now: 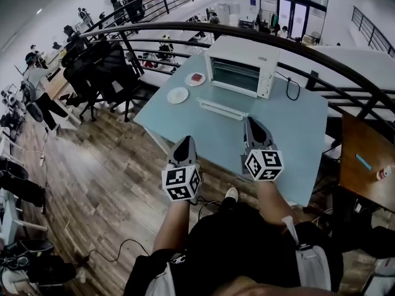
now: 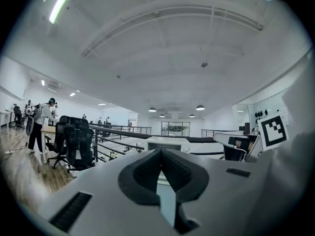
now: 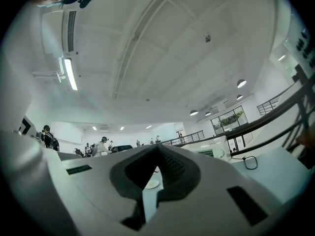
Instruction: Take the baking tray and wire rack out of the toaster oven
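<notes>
A white toaster oven (image 1: pixel 242 66) stands at the far side of a light blue table (image 1: pixel 290 128). Its dark front shows rack lines inside, and a white bar (image 1: pixel 222 108) lies on the table just before it, seemingly the handle of its lowered door. The tray and rack cannot be told apart from here. My left gripper (image 1: pixel 184 143) is shut and empty over the table's near left edge. My right gripper (image 1: pixel 252 124) is shut and empty, short of the white bar. The oven (image 2: pixel 167 143) sits straight ahead in the left gripper view, and the oven (image 3: pixel 216 149) is at the right in the right gripper view.
Two small plates lie left of the oven: a bare white plate (image 1: pixel 178 95) and one with a red item (image 1: pixel 195 79). A black cable (image 1: pixel 290 89) loops at the oven's right. A dark railing (image 1: pixel 345 73) curves behind the table. Black office chairs (image 1: pixel 99 73) stand at the left, a brown table (image 1: pixel 364 159) at the right.
</notes>
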`<action>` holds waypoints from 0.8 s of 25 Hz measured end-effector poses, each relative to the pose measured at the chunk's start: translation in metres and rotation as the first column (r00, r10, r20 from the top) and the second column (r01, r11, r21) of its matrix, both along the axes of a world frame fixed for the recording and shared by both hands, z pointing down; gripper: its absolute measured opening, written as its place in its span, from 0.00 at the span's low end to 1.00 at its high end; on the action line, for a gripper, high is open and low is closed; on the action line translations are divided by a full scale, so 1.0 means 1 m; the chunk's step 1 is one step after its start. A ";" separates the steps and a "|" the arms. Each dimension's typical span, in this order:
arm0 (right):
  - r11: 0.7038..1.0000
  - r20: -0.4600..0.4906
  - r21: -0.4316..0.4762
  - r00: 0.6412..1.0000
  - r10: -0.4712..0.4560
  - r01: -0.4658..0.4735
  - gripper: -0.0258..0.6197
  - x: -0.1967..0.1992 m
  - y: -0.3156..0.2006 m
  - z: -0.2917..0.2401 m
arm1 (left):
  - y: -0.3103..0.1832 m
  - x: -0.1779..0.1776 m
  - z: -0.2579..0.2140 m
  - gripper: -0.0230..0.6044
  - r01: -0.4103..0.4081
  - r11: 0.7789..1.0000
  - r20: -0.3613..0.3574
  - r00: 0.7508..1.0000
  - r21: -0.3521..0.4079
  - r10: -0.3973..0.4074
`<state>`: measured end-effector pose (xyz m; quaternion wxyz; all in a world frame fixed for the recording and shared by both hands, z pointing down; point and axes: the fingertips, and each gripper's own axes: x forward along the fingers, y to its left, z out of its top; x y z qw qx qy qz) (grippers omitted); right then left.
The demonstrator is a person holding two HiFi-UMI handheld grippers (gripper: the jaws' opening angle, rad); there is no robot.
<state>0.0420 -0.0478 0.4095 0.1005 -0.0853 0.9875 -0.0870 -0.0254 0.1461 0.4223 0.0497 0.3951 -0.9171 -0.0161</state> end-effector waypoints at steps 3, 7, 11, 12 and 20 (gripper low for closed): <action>1.000 -0.002 0.002 1.000 0.019 -0.019 0.02 -0.025 -0.020 -0.003 | -0.020 -0.030 -0.003 0.06 -0.010 1.000 -0.003 1.000 -0.006 0.010; 0.999 -0.016 -0.015 0.999 0.031 -0.031 0.02 -0.062 -0.048 -0.003 | -0.052 -0.070 -0.004 0.06 -0.031 0.999 -0.012 0.999 -0.012 0.031; 0.998 -0.034 -0.013 0.998 0.059 -0.059 0.02 -0.093 -0.080 0.003 | -0.090 -0.107 -0.004 0.06 -0.058 0.998 -0.018 0.998 -0.023 0.058; 0.998 -0.036 -0.008 0.997 0.066 -0.067 0.02 -0.101 -0.088 0.004 | -0.099 -0.116 -0.005 0.06 -0.064 0.998 -0.016 0.998 -0.023 0.063; 0.990 -0.083 0.017 0.987 0.138 -0.137 0.02 -0.155 -0.152 0.025 | -0.170 -0.187 0.007 0.06 -0.118 0.992 -0.019 0.993 -0.043 0.117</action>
